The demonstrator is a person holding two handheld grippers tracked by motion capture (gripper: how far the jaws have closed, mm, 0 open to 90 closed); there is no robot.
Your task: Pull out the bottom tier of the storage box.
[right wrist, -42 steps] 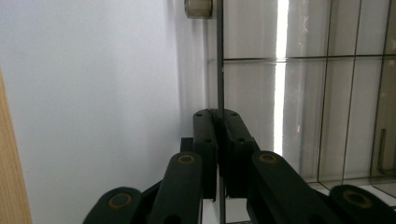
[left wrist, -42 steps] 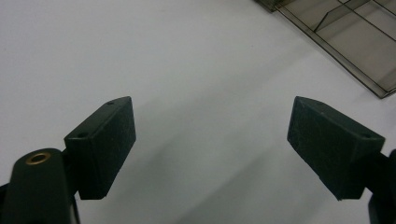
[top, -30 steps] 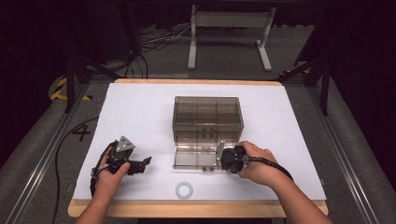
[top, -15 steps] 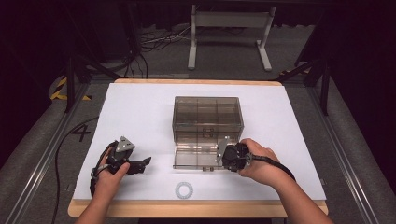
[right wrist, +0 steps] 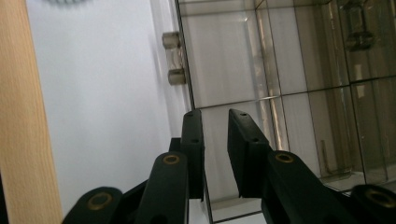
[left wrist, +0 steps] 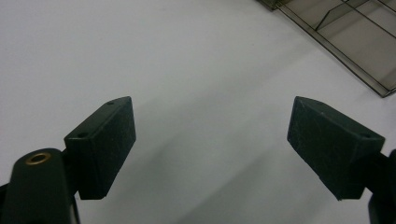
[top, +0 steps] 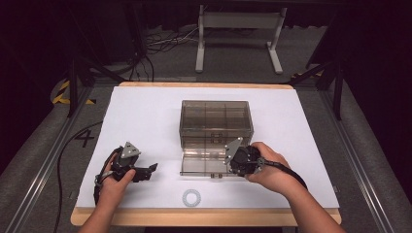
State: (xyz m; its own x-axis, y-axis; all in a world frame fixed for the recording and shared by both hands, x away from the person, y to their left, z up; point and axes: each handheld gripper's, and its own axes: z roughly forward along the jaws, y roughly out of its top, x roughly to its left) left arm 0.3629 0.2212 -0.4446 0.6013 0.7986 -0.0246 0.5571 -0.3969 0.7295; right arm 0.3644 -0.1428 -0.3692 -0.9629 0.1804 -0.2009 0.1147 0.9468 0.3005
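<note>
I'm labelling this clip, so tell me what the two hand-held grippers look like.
Both are black. The left hand-held gripper and right hand-held gripper each carry a grey three-cornered plate on top and trail a black cable. Flat rectangular pads, brass-coloured pivot pins. Forearms bare, no sleeves.

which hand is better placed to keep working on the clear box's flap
Right. The right gripper sits over the lowered flap of the clear box; its jaws have just been opening, a narrow gap straddling the flap's edge. The left gripper rests open on the white table, off to the side.
</note>
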